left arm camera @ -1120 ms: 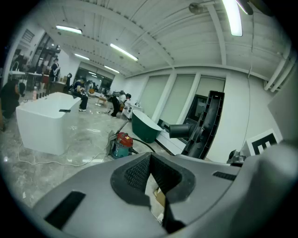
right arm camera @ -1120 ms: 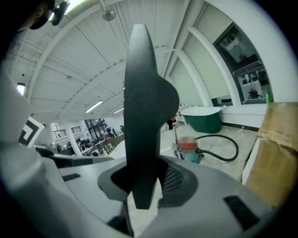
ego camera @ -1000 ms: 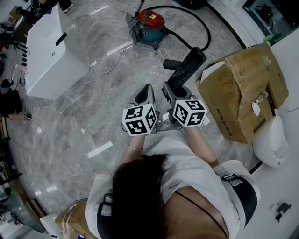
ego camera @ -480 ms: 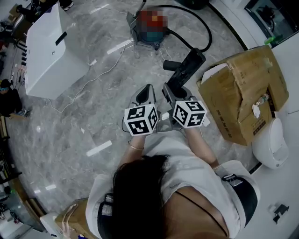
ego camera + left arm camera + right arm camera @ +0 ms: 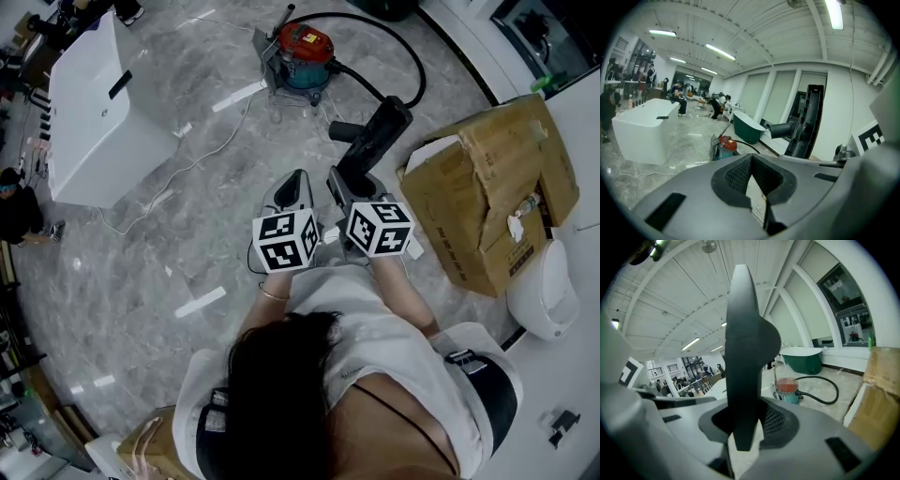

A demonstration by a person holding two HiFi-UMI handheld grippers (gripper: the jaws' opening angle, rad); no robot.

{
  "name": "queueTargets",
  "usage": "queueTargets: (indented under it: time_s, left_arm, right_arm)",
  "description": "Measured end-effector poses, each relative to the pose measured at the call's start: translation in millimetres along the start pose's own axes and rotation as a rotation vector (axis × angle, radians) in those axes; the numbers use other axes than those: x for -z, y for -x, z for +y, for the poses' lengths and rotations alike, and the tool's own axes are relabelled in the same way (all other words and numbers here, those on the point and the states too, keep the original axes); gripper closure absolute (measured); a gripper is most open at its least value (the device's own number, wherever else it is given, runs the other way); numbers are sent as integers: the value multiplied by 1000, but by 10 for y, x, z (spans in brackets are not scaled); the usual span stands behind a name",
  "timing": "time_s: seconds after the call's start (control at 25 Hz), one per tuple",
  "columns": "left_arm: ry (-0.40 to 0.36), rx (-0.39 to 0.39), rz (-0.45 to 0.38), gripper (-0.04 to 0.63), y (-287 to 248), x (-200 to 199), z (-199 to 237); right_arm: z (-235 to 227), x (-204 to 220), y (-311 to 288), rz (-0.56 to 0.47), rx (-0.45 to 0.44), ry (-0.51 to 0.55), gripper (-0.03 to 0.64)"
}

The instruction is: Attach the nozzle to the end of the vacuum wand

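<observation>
2 grippers side by side over the grey marble floor (image 5: 187, 244). Right gripper (image 5: 343, 180) pinches the black nozzle (image 5: 375, 141), with its jaws part-spread and clamped on the nozzle's flat body. The nozzle points up and away from the person, and a round tube stub sticks out of it to the left in the head view. Left gripper (image 5: 295, 178) is just beside the right one, jaws pressed together with nothing between them. Red-and-teal vacuum canister (image 5: 305, 47) stands on the floor well ahead. Its black hose (image 5: 414, 58) loops round toward the nozzle's far end, and I cannot tell where the hose ends. Torn cardboard box (image 5: 487, 187) right of the nozzle, white block (image 5: 98, 112) far left.
</observation>
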State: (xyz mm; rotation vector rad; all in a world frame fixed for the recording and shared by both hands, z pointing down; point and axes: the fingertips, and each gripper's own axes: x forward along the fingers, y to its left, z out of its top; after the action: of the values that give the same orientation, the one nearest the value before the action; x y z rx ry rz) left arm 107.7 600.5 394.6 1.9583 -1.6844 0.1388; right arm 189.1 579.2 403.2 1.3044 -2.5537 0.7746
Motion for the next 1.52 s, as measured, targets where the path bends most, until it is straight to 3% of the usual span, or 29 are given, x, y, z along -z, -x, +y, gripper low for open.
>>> queueTargets:
  time_s: [0.44,0.96,1.52]
  left_arm:
    - [-44,-2,7,594,-268,-260,340]
    - [-75,55,34,594,-358,-387,655]
    - [-55,46,29,594,-431,-524,1071]
  right_arm:
    - [60,-150,-444,7,21,27,497]
    - [251,-165,-757,10,55,19,496]
    - [376,-149,-974,-2,78,8,497]
